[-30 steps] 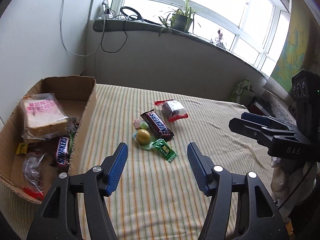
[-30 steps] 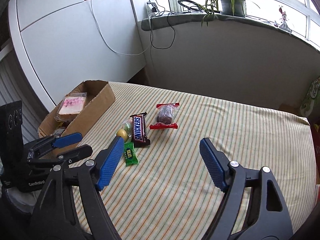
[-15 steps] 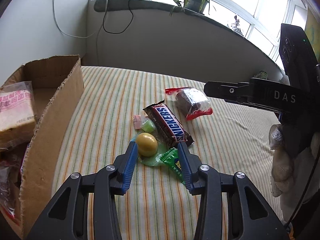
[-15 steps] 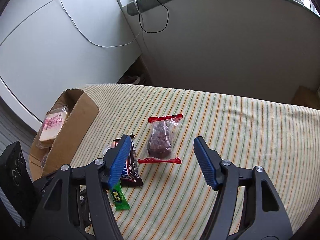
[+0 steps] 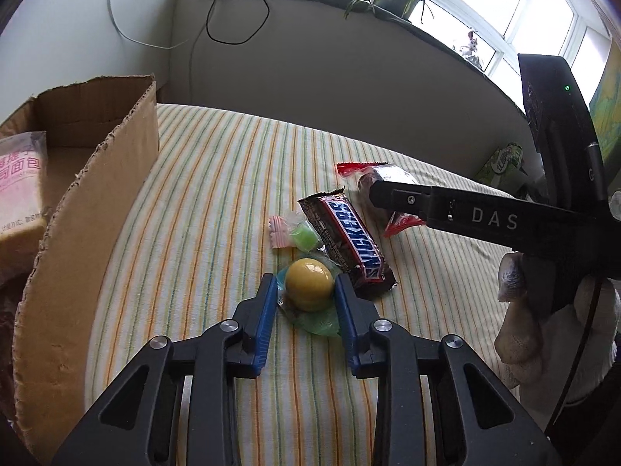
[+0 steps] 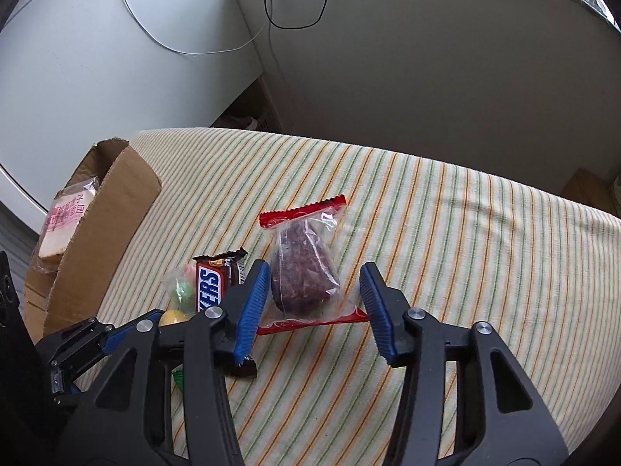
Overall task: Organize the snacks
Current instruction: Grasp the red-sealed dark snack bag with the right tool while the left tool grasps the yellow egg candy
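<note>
Left gripper (image 5: 306,291): closing, yellow ball (image 5: 309,284) between pads, contact unclear.
Right gripper (image 6: 314,303): closing, brown cake pack (image 6: 304,272) between pads, gaps visible.
Box (image 5: 89,209): left, holds bread.

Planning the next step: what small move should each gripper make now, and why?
Probably finish closing both: the left gripper has its closing jaws around the yellow candy, the right gripper around the red-edged packet, pads not yet pressing.
</note>
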{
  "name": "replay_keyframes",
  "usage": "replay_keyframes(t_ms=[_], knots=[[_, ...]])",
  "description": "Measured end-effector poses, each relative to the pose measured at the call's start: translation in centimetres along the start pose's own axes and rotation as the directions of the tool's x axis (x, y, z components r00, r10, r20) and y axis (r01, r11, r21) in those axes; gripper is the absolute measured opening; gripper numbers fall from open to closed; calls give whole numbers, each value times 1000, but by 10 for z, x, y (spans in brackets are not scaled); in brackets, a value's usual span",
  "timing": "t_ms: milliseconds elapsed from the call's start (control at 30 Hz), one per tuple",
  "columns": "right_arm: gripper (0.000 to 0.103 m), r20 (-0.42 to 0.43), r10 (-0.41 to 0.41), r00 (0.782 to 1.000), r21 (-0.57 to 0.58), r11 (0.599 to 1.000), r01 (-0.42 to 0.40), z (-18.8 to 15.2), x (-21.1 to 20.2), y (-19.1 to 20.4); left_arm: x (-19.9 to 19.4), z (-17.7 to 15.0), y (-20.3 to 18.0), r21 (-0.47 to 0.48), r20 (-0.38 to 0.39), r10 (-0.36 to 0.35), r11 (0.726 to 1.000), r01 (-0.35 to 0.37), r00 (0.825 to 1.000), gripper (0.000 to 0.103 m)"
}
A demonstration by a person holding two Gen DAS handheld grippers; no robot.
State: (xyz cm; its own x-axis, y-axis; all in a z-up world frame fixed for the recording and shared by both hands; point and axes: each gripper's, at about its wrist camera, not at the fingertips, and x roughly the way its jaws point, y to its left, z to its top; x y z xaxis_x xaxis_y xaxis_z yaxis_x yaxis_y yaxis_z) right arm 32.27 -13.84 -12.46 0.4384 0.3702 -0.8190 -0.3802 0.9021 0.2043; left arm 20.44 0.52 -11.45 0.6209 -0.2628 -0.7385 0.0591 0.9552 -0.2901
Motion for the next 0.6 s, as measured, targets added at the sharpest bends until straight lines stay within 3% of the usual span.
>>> replay_keyframes(t_ms=[300, 600], knots=[[48, 6, 9, 1000, -4, 1000, -9, -3, 1, 0, -4, -3, -4, 14, 6, -5, 1000, 5, 1000, 24], [48, 14, 0, 1000, -35, 999, 1, -17, -11, 0, 2, -1, -6, 23, -3, 6, 1000, -6, 1000, 26]])
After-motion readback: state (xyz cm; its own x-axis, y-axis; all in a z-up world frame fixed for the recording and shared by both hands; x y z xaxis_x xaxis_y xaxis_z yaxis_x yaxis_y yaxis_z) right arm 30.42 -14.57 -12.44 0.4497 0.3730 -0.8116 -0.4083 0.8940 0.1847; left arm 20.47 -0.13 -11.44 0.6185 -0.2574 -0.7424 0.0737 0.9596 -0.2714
